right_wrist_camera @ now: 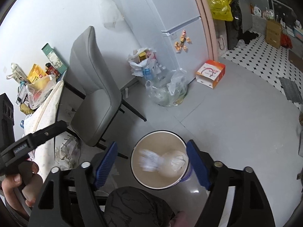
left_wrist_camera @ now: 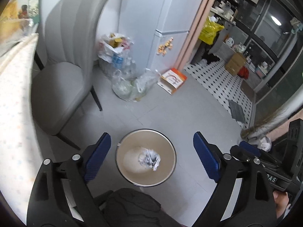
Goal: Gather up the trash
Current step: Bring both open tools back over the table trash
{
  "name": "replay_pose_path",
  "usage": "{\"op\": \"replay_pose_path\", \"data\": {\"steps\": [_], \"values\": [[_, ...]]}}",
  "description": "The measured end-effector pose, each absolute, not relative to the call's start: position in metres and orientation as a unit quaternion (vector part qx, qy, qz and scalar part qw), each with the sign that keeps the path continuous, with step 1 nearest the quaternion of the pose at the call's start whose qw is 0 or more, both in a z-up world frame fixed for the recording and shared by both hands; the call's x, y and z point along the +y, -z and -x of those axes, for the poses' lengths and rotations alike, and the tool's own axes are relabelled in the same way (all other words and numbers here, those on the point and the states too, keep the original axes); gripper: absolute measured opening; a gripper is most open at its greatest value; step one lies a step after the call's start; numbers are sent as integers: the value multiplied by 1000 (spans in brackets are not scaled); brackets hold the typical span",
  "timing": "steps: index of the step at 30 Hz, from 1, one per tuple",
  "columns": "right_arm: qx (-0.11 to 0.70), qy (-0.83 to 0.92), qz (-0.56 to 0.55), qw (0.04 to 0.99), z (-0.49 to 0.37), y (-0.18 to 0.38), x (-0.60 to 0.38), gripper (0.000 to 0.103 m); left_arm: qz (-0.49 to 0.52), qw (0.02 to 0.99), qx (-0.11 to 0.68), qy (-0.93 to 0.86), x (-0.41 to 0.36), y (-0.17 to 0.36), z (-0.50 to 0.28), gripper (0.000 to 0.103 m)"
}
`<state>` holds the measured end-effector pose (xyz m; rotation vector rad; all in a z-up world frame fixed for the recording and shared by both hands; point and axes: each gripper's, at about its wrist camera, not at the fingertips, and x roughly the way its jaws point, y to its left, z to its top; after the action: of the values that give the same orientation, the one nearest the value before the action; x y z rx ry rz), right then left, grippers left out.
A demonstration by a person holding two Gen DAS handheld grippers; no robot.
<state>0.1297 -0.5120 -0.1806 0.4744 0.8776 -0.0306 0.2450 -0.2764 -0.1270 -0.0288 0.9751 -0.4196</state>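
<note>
A round beige trash bin (left_wrist_camera: 125, 147) stands on the grey floor, seen from above in both views (right_wrist_camera: 138, 151). A crumpled white paper ball (left_wrist_camera: 149, 158) lies at its bottom. In the right wrist view a blurred white paper piece (right_wrist_camera: 150, 160) is in the air inside the bin, beside a crumpled paper (right_wrist_camera: 177, 163). My left gripper (left_wrist_camera: 151, 153) is open and empty above the bin. My right gripper (right_wrist_camera: 151, 159) is open and empty, also above the bin.
A grey chair (left_wrist_camera: 62, 71) stands left of the bin, beside a table (right_wrist_camera: 47, 111) with packets. Torn paper scraps (right_wrist_camera: 66, 151) lie under the table. Plastic bags of bottles (left_wrist_camera: 121, 64), an orange box (left_wrist_camera: 172, 80) and a white fridge (left_wrist_camera: 151, 19) are behind.
</note>
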Motion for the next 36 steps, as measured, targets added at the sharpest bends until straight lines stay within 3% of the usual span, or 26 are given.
{"op": "replay_pose_path", "data": {"steps": [5,19,36], "values": [[405,0,-214,889,-132,170,-481,95,35,882,442,163,-226,104,-231,95],[366,-59,-129,920,-132,114,-371,95,100,916,385,60,-83,61,-181,97],[362,-199,-74,908,-125,93,-259,94,120,924,359,-61,44,69,-116,97]]}}
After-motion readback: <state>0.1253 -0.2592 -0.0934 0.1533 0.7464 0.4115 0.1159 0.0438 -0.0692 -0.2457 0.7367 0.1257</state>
